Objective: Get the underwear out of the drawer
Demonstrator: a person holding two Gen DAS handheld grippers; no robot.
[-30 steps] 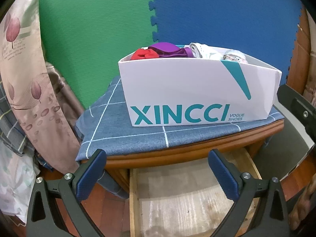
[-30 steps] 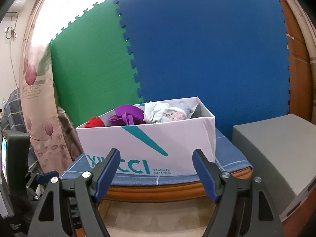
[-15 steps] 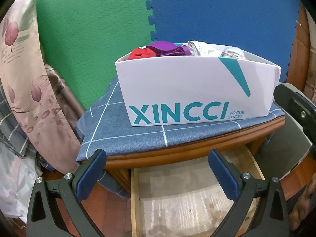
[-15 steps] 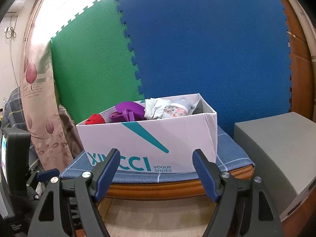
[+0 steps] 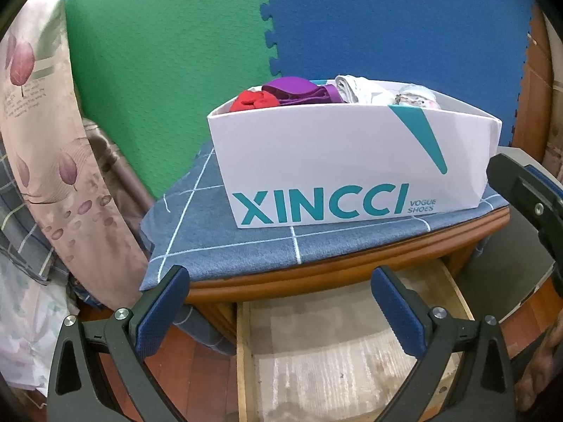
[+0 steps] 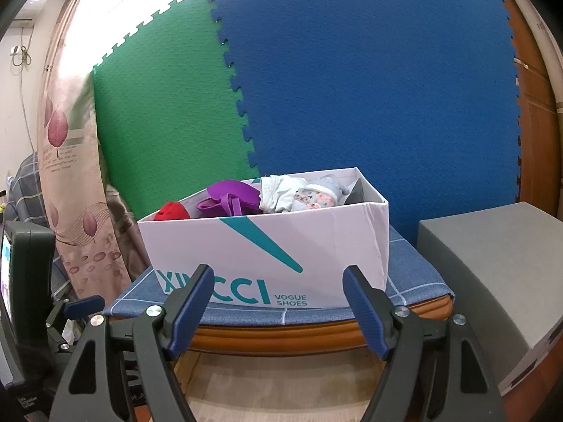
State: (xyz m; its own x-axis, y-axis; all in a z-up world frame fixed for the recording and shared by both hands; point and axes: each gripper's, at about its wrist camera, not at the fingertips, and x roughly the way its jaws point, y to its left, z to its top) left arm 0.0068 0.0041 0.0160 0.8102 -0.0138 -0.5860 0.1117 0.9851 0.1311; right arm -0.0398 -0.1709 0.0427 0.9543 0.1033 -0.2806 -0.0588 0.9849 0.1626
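Before you hang a green foam mat (image 5: 169, 70) and a blue foam mat (image 5: 404, 24) side by side; a floral curtain (image 5: 45, 140) drapes left, a grey block (image 6: 492, 263) sits right.

The box (image 5: 352, 161) wall hides most of the clothes (image 5: 295, 93) inside; the open drawer (image 5: 337, 351) runs off the bottom edge.

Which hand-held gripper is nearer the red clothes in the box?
Probably left. The left hand-held gripper sits below the box's red clothes end; the right hand-held gripper sits further toward the other end.
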